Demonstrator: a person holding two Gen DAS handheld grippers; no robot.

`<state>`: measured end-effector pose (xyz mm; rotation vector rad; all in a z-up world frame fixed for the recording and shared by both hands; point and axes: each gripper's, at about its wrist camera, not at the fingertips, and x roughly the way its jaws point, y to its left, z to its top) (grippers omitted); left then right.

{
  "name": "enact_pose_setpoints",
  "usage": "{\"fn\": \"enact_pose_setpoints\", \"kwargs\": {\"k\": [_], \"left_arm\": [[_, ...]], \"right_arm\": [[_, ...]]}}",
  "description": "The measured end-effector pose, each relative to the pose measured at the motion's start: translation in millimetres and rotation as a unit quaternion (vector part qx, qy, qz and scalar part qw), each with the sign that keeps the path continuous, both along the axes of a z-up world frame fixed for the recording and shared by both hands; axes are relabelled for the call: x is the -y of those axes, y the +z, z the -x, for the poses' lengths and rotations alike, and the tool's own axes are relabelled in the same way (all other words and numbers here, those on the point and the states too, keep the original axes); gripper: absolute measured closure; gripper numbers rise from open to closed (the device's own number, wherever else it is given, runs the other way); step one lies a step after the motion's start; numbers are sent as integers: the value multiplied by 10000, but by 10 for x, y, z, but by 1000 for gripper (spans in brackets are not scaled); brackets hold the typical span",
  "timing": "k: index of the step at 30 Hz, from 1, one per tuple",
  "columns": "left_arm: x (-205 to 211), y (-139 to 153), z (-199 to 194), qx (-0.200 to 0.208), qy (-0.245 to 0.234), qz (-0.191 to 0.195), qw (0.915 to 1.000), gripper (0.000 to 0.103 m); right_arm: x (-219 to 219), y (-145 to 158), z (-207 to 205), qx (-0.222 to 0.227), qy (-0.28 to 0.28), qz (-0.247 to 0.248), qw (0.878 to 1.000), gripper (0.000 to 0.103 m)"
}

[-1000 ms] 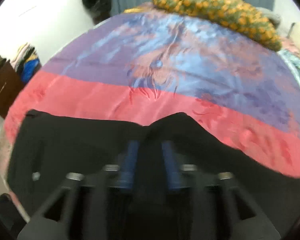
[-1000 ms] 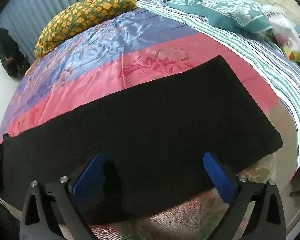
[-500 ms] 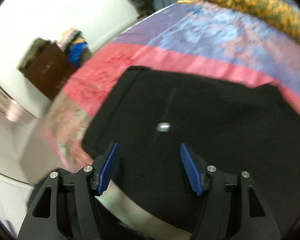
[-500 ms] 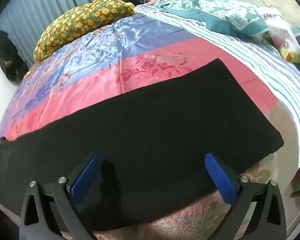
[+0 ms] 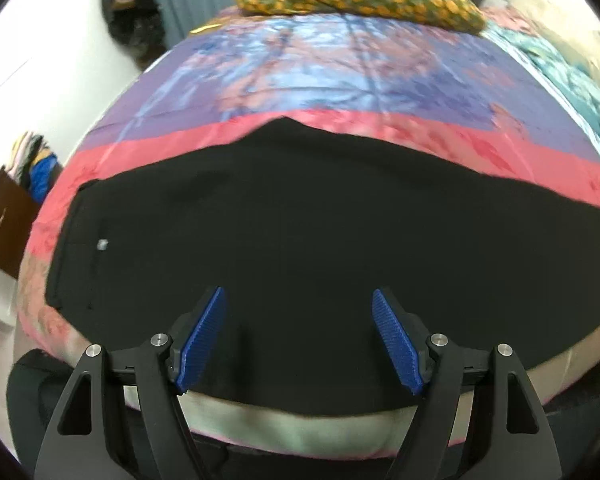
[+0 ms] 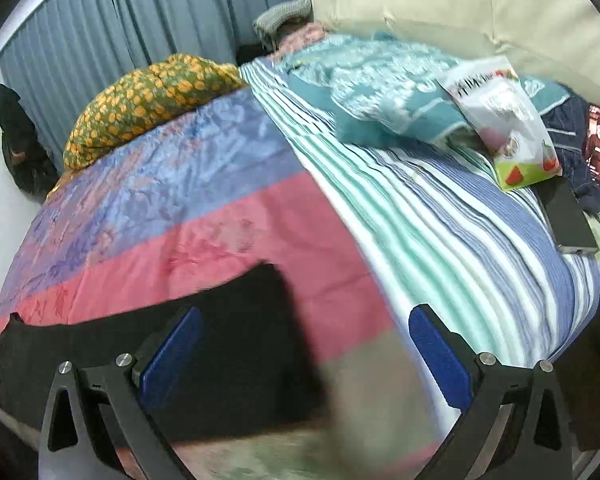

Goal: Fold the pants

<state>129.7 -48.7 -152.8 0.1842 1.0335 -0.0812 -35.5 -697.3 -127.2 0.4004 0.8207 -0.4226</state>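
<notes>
Left wrist view: both ribbed-padded tongs [image 5: 298, 338] [image 6: 304, 354] spread over flat matte-black pants [image 5: 300, 232].

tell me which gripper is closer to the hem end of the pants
Right. The right gripper hovers open over the hem end of the black pants; the left gripper hangs open nearer the waistband.
</notes>
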Motion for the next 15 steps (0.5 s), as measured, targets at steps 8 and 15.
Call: {"fn": "enact_pose_setpoints", "kwargs": {"k": [8, 15], "left_arm": [[164, -37, 70, -197, -21, -45, 9998, 25], [74, -10, 93, -191, 198, -106, 9996, 25]], "right_arm": [[148, -300, -280, -31, 886, -908, 9919, 22], [145, -755, -420, -221, 1448, -1955, 9697, 38]]}}
